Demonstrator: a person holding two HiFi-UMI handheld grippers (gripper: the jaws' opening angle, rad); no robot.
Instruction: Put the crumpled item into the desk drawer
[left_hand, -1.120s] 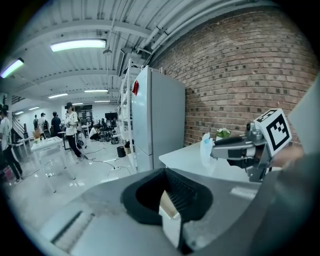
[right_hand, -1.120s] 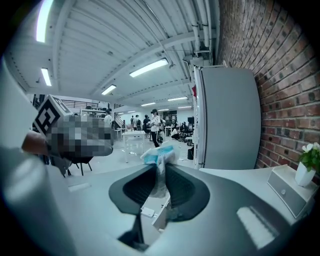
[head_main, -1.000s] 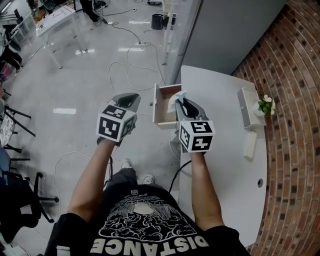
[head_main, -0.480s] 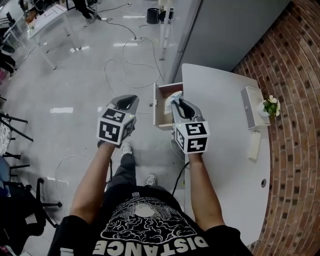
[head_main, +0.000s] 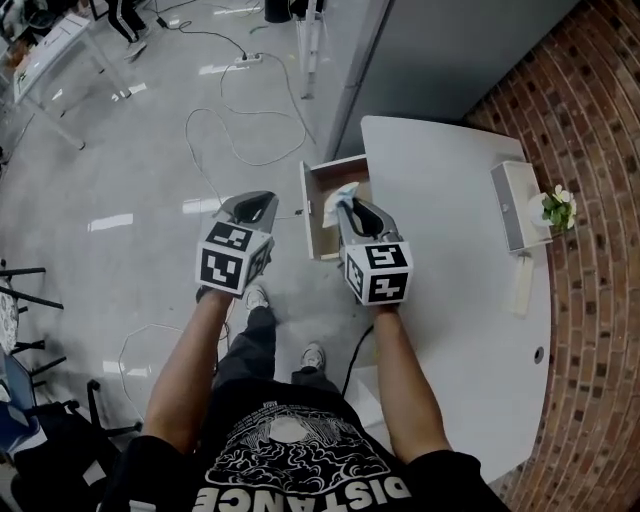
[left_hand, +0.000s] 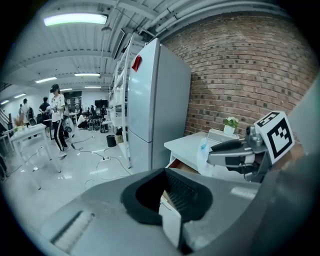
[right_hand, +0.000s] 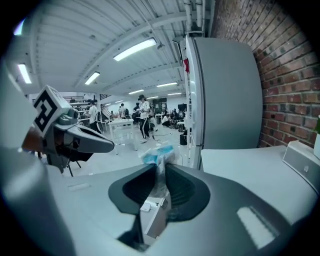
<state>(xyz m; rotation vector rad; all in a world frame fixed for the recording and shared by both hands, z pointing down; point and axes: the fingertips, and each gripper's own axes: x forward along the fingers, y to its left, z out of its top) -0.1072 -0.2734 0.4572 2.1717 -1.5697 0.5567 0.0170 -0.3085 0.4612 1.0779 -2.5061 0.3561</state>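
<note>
The crumpled item, a pale wad with a bluish tinge, sits pinched at the tips of the right gripper in the head view. It hangs over the open drawer, which is pulled out from the left edge of the white desk. The left gripper hovers beside the drawer's front, over the floor and apart from it.

In the left gripper view, that gripper's jaws meet at the tips with nothing between them. The drawer's front shows through the hollow behind them. Off to the right, the wad sticks up from the other gripper, above the desk's corner.

In the right gripper view, the jaws are closed on the wad, which rises in a thin strip between the pads and fans out above the tips. The grip looks narrow, so a jolt could shake the wad loose.

The step in hand appears to be lowering the wad into the drawer. To do it well, the tips should probably dip below the drawer's rim, clear of its walls, before the jaws part. That way a light wad drops inside and does not catch on the edge or spill to the floor.
</note>
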